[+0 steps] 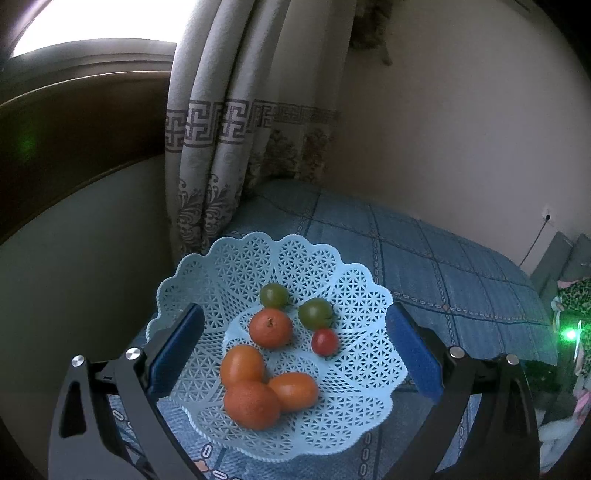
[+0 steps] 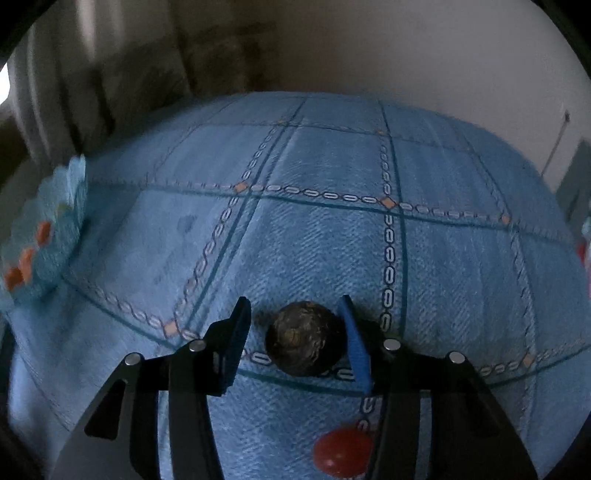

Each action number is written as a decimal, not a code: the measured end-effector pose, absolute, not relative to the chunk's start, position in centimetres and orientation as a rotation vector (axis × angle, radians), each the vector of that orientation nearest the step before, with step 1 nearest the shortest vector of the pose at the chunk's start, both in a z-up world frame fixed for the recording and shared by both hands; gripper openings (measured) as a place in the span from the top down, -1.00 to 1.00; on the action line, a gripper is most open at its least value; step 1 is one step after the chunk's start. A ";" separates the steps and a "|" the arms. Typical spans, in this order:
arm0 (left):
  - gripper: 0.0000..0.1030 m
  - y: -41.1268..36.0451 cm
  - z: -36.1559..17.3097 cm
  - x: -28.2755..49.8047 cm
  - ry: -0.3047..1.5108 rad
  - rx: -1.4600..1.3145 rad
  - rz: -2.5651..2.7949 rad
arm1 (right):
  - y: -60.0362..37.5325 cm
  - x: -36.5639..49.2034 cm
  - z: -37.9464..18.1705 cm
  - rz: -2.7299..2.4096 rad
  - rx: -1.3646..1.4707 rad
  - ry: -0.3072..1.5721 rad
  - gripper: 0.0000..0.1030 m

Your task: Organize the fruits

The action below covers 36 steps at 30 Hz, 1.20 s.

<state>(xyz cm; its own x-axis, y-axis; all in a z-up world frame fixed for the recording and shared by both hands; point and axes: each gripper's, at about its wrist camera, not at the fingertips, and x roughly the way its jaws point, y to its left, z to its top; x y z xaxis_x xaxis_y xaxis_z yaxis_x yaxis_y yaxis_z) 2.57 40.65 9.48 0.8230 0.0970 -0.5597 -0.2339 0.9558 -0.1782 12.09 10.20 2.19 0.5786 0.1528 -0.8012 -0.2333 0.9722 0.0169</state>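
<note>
We find the right gripper (image 2: 295, 341) straddling a dark, wrinkled round fruit (image 2: 304, 338) on the blue checked bedspread (image 2: 332, 155), jaws parted, right pad touching. Uneven closure could roll it toward six o'clock, against the small red fruit (image 2: 341, 456). The left gripper (image 1: 295, 350) hangs released over the pale-blue lattice plastic basket (image 1: 354, 288) of fruit. No legible writing.

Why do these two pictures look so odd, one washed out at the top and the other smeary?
Left wrist view: the window is blown out white by daylight, while the fruit basket stays sharp. Right wrist view: the basket at the left edge is smeared by motion blur, and the fisheye lens bulges the blue bedspread into a dome.
</note>
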 end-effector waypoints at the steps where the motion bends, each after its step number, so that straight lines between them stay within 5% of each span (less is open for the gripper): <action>1: -0.94 40.6 9.5 2.6 0.580 -0.245 0.178 | 10.4 11.9 2.0 0.215 -0.124 0.920 0.13; 28: -0.94 43.6 11.5 0.6 0.494 -0.263 0.277 | 26.3 9.0 10.0 0.642 0.023 0.792 0.21; 36: -0.94 44.5 11.6 0.3 0.487 -0.291 0.286 | 28.4 9.6 9.0 0.673 0.080 0.848 0.02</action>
